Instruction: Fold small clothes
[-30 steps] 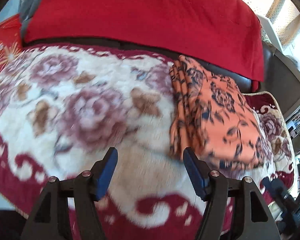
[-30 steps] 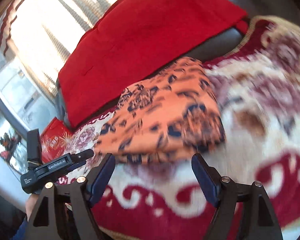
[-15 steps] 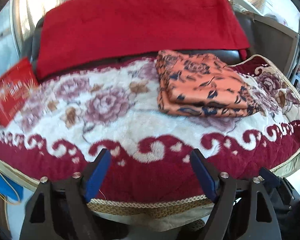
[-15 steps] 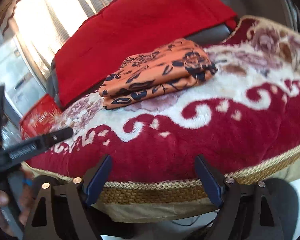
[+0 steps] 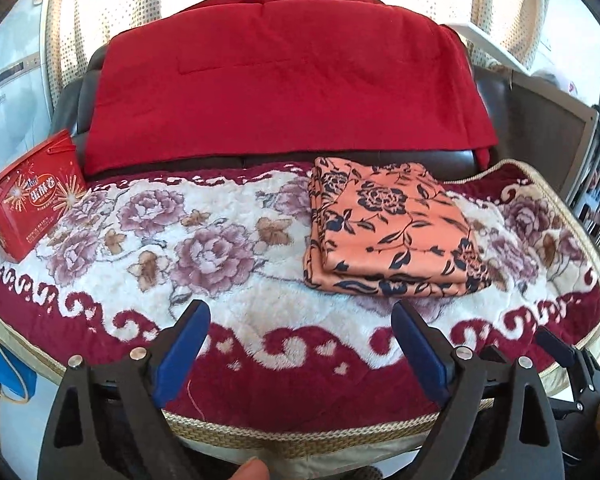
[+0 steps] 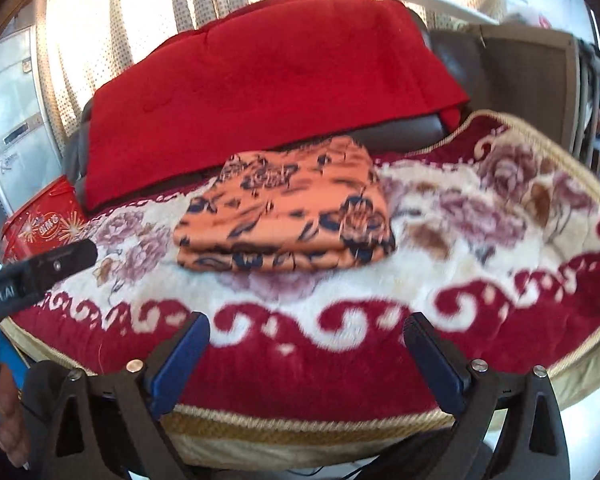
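One plush seat cover (image 5: 228,304), cream with mauve roses and a maroon scrolled border, spans the dark sofa seat. One plain red quilted blanket (image 5: 284,88) drapes over the sofa back behind it. One folded orange cloth with dark blue flower print (image 5: 388,232) lies flat on the seat cover, right of centre in the left wrist view, its far edge near the sofa back; it shows as a neat stack of layers, touched by neither tool. One red printed carton with a handle (image 5: 32,200) stands at the left end of the seat, well apart from the cloth. Two tools: left tool (image 5: 300,344) and right tool (image 6: 306,354), each over the near maroon border, blue pads apart and opening further, nothing between them.
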Motion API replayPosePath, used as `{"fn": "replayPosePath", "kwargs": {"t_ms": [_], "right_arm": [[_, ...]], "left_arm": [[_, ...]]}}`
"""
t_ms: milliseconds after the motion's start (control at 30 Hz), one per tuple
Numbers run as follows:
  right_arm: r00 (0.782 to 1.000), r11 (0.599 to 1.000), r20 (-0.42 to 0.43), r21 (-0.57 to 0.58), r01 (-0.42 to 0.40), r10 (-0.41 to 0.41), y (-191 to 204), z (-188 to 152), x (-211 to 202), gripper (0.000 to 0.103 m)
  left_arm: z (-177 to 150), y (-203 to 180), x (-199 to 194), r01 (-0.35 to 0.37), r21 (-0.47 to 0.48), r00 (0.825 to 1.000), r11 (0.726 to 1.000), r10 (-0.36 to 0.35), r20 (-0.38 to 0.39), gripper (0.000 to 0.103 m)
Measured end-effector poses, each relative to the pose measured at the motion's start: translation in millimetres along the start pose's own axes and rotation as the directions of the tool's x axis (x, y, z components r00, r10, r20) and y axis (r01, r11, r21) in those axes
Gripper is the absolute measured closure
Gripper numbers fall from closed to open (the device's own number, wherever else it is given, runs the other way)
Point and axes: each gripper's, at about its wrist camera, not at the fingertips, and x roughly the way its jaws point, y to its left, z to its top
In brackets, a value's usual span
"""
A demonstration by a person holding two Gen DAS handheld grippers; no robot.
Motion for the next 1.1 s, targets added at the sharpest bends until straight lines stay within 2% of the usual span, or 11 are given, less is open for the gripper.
{"fn": "replayPosePath", "kwargs": {"t_ms": [467,1100], "right_arm": [[0.997,0.996,0.013,-0.043,0.082,-0.081,-3,43,4,0.004],[0.990,0.987,-0.002,-0.081,0.141,-0.142,-6,66,16,0.004]], "left_arm": [[12,-5,9,-0.013,0.012,1.000,1.000,0.013,0.009,0.011],[28,-22,31,0.034,0.029,0.999,0.999,-0.034,-0.019,0.011]]}}
